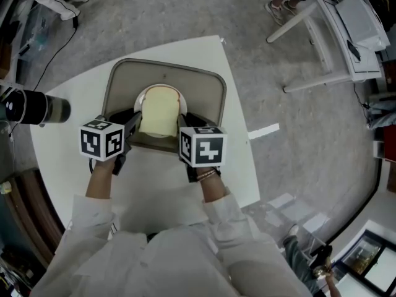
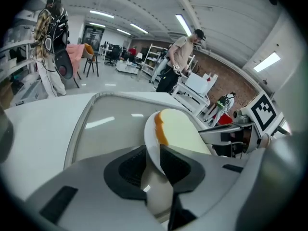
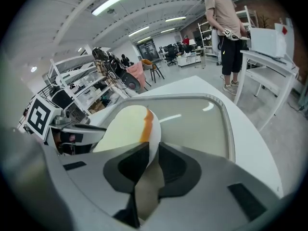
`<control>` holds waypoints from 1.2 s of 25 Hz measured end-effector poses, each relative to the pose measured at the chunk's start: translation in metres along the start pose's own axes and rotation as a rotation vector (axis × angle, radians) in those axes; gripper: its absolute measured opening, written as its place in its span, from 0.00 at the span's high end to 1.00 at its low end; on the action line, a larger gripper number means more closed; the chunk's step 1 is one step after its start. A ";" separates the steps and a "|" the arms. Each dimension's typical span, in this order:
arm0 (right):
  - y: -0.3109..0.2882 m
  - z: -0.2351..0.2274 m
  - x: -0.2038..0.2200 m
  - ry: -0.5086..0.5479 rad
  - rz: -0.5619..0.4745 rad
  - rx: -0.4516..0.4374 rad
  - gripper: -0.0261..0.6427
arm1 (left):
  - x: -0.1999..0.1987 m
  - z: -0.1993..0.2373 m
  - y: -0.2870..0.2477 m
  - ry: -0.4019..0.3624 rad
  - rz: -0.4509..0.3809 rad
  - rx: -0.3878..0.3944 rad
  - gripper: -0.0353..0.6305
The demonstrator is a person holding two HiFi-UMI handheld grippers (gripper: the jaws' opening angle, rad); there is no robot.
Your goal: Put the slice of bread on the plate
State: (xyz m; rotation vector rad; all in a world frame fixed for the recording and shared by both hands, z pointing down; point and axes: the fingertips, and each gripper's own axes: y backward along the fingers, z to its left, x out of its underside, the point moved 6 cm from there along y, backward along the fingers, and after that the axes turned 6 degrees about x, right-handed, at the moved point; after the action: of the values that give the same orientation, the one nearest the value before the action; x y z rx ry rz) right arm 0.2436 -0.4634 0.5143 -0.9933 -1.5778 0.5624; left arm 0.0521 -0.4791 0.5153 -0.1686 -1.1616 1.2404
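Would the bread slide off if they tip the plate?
Probably: the bread lies loose on the smooth plate, and the left gripper and right gripper pinch only the rim. It looks soft and light, so it may flop.

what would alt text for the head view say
Seen from above, the left gripper and right gripper each clamp an opposite edge of a white plate carrying a slice of bread, over a beige tray on a white table.

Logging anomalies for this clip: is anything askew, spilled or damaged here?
Nothing stands out. The bread slice lies flat on the white plate, which the left gripper and right gripper pinch at opposite rims over the tray. No spills show.
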 end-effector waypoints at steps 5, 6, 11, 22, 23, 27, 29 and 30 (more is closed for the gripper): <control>-0.001 -0.002 0.001 0.071 -0.013 0.012 0.89 | -0.001 -0.007 -0.001 -0.078 0.021 -0.027 0.82; -0.001 -0.002 0.000 0.091 -0.015 0.020 0.89 | -0.003 -0.008 -0.001 -0.113 0.027 -0.041 0.82; 0.004 0.001 0.001 0.123 -0.022 0.042 0.89 | -0.007 -0.008 0.007 -0.158 -0.010 -0.081 0.82; 0.081 0.016 -0.004 0.084 -0.213 0.043 0.89 | -0.002 -0.040 0.068 -0.099 -0.184 0.020 0.82; 0.088 0.021 -0.004 0.092 -0.233 0.035 0.89 | -0.002 -0.045 0.076 -0.105 -0.200 0.026 0.82; 0.117 0.042 0.002 0.100 -0.285 -0.030 0.90 | 0.003 -0.067 0.104 -0.142 -0.246 0.060 0.82; 0.134 0.056 0.009 0.096 -0.317 -0.073 0.92 | 0.008 -0.078 0.120 -0.163 -0.271 0.098 0.82; 0.143 0.064 0.014 0.099 -0.333 -0.092 0.92 | 0.011 -0.084 0.130 -0.175 -0.284 0.118 0.82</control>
State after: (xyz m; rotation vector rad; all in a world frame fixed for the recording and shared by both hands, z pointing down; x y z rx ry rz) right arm 0.2244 -0.3659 0.3926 -0.7900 -1.6468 0.2095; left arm 0.0304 -0.3811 0.3975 0.1913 -1.2110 1.0820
